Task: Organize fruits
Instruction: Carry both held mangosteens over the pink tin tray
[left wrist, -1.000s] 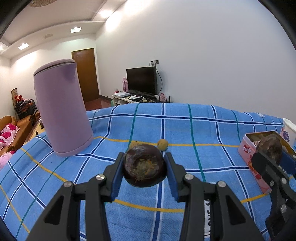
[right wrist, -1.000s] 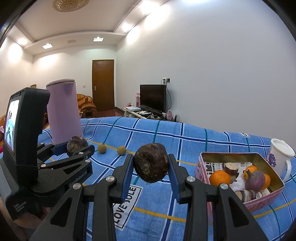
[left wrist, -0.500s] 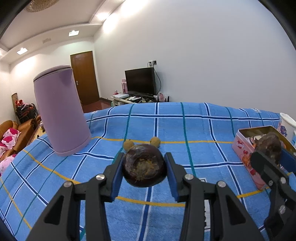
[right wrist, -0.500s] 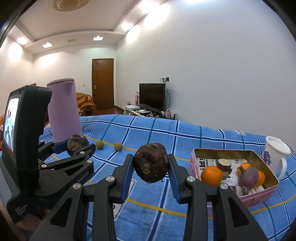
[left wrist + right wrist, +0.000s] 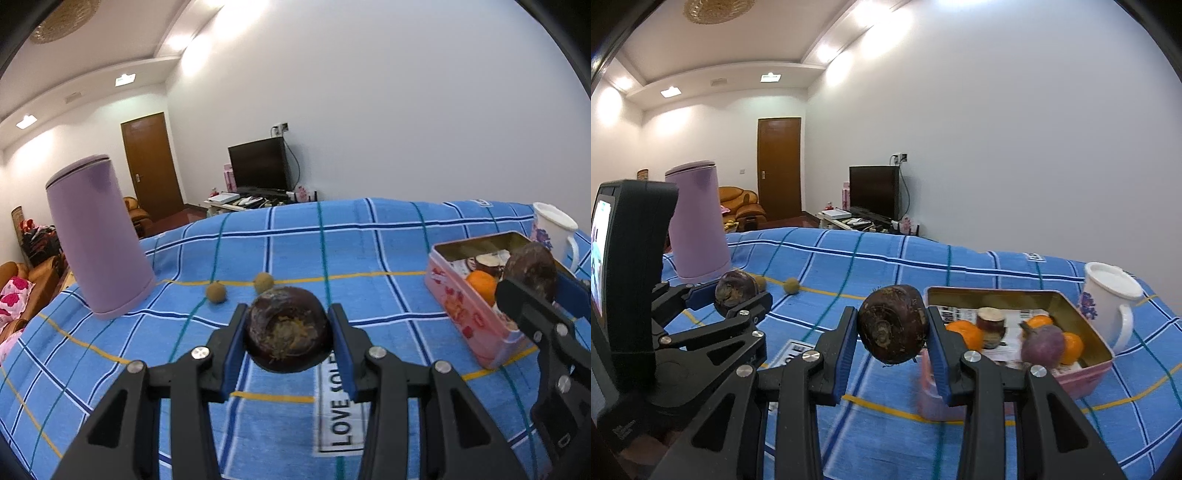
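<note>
Over a blue checked cloth [image 5: 369,236] in a white-walled room, the left gripper [image 5: 288,338] clamps a dark round fruit [image 5: 288,332]; the right gripper [image 5: 892,334] clamps another dark fruit [image 5: 892,323] just before the pink tin [image 5: 1086,373]. Two small brown fruits [image 5: 216,292] lie beyond the left fingers, beside a purple kettle [image 5: 98,236].

I see open counter [image 5: 369,258] ahead; purple kettle [image 5: 98,236] blocks left, pink tin [image 5: 1071,373] and white mug [image 5: 1108,306] block right.

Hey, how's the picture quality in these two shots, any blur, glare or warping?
Left wrist view: fisheye bends the blue checked cloth edge, ceiling lights glare, dark fruit is sharp. Right wrist view: pink tin near corner smeared by motion blur, black vignette in corners.
</note>
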The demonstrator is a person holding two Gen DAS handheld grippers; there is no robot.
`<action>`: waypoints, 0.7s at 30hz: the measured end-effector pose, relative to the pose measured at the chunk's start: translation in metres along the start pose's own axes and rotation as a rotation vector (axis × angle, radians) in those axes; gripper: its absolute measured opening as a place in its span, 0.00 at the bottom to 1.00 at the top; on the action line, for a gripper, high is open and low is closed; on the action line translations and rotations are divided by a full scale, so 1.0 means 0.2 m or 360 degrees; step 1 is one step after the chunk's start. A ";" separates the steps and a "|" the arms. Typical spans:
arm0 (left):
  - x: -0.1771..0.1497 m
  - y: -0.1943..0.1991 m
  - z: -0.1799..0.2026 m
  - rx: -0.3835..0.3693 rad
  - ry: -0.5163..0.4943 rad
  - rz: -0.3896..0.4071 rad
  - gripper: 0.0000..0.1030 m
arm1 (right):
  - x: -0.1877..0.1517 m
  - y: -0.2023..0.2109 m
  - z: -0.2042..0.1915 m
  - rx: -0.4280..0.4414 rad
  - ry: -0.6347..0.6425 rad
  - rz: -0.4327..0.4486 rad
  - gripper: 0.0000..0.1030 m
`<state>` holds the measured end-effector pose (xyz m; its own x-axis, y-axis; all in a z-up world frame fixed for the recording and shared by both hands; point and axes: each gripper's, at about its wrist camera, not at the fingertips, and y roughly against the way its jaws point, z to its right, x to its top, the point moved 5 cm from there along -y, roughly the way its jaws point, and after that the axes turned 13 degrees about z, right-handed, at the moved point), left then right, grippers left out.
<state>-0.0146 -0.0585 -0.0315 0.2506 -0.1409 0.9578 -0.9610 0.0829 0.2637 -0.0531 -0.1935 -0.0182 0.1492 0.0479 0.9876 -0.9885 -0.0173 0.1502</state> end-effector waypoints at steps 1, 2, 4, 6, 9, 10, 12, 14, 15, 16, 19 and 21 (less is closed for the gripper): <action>0.00 0.00 0.01 -0.0006 0.0002 0.0000 0.43 | 0.00 0.00 0.01 -0.0008 -0.0004 -0.0002 0.38; 0.00 0.01 0.02 -0.0010 0.0005 0.0000 0.43 | 0.00 0.00 0.03 -0.0015 -0.0010 -0.0003 0.38; 0.00 0.01 0.04 -0.0018 0.0012 -0.0002 0.43 | 0.00 0.01 0.05 -0.0025 -0.0009 -0.0003 0.38; 0.01 0.02 0.06 -0.0025 0.0013 0.0000 0.43 | 0.00 0.03 0.06 -0.0032 0.0000 0.0004 0.38; 0.01 0.03 0.10 -0.0049 0.0007 0.0007 0.43 | 0.01 0.06 0.08 -0.0049 0.0022 0.0018 0.38; 0.01 0.04 0.11 -0.0063 0.0005 0.0007 0.43 | 0.00 0.07 0.09 -0.0056 0.0031 0.0022 0.38; 0.01 0.04 0.15 -0.0099 -0.0002 -0.0004 0.43 | 0.00 0.08 0.12 -0.0068 0.0039 0.0023 0.38; 0.01 0.04 0.19 -0.0136 -0.0003 -0.0017 0.43 | 0.00 0.10 0.16 -0.0086 0.0039 0.0019 0.38; 0.01 0.04 0.21 -0.0151 -0.0006 -0.0022 0.43 | 0.00 0.10 0.18 -0.0100 0.0039 0.0017 0.38; 0.01 0.04 0.23 -0.0168 -0.0011 -0.0027 0.43 | 0.00 0.10 0.21 -0.0111 0.0035 0.0015 0.38; 0.01 0.05 0.29 -0.0203 -0.0024 -0.0023 0.43 | 0.00 0.12 0.29 -0.0163 0.0033 0.0014 0.38; 0.03 0.06 0.32 -0.0230 -0.0017 -0.0014 0.43 | 0.00 0.14 0.35 -0.0195 0.0026 0.0013 0.38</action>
<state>-0.0314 -0.1222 -0.0310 0.2568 -0.1523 0.9544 -0.9319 0.2228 0.2863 -0.0781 -0.2641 -0.0108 0.1416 0.0645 0.9878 -0.9854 0.1047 0.1344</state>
